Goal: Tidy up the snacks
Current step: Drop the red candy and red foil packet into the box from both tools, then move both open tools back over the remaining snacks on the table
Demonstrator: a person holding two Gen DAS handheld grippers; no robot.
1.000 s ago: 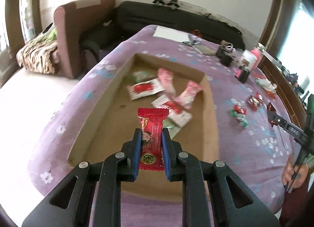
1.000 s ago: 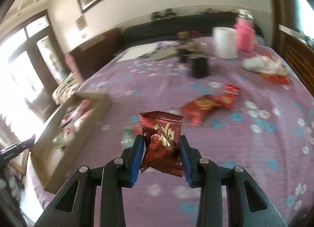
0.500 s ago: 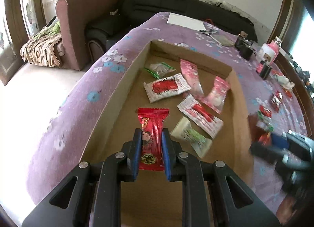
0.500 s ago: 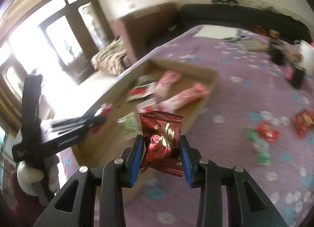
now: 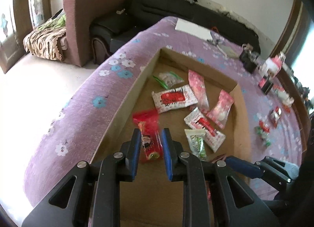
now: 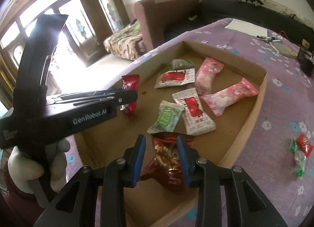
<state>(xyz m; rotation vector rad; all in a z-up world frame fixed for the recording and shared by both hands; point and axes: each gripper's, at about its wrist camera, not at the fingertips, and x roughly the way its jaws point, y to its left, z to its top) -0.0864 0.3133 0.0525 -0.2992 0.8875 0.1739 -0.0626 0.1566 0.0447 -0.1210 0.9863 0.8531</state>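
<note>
From the left claw's camera, the left claw (image 5: 151,134) is shut on a red snack (image 5: 146,120), held tilted and blurry over the near left part of the box (image 5: 140,89). Only that view shows the far right of the table (image 5: 88,109), with jars and little dark things.

The right claw's camera shows what the other cannot: a gloved hand (image 6: 25,168) holding the left claw from the side, and the red snack hanging just above the box floor. It also shows the right claw (image 6: 161,142) gripping a dark red bag (image 6: 166,160) over the near edge of the box. Its jaws have just squeezed in a little, with the bag between them.

Six snacks lie flat in the box: two white and red, two pink, two green. Loose sweets (image 6: 302,146) lie on the purple cloth, to the right of the box. A brown chair (image 6: 166,10) stands behind.

The left claw's black body hides the near left corner of the box
</note>
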